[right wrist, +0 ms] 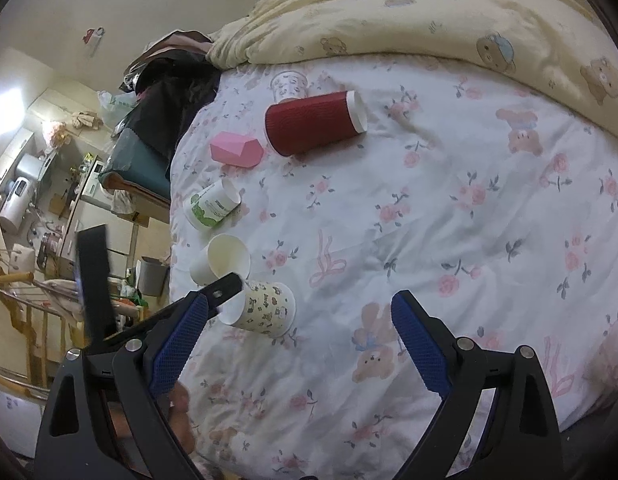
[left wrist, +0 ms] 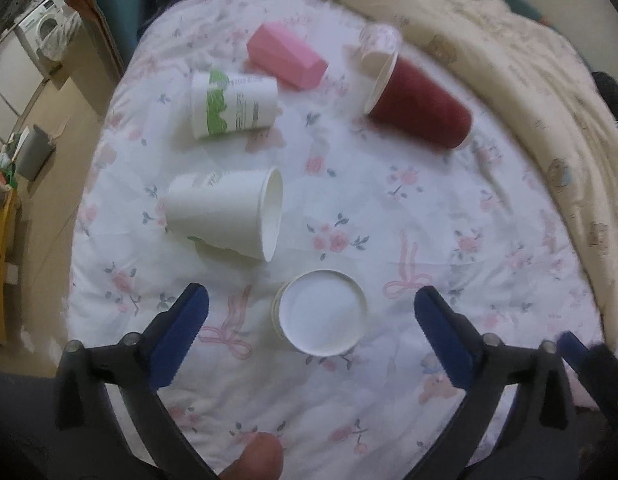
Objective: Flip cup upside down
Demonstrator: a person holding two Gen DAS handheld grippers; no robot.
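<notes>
**Patterned cup inverted between your open left claw**

Your left gripper (left wrist: 311,328) stands apart, empty; the patterned paper cup (left wrist: 321,312) sits base-up between its fingers. Your right gripper (right wrist: 299,330) is likewise spread, the cup (right wrist: 265,308) just ahead of its left finger on the floral bedspread (right wrist: 449,220).
</notes>
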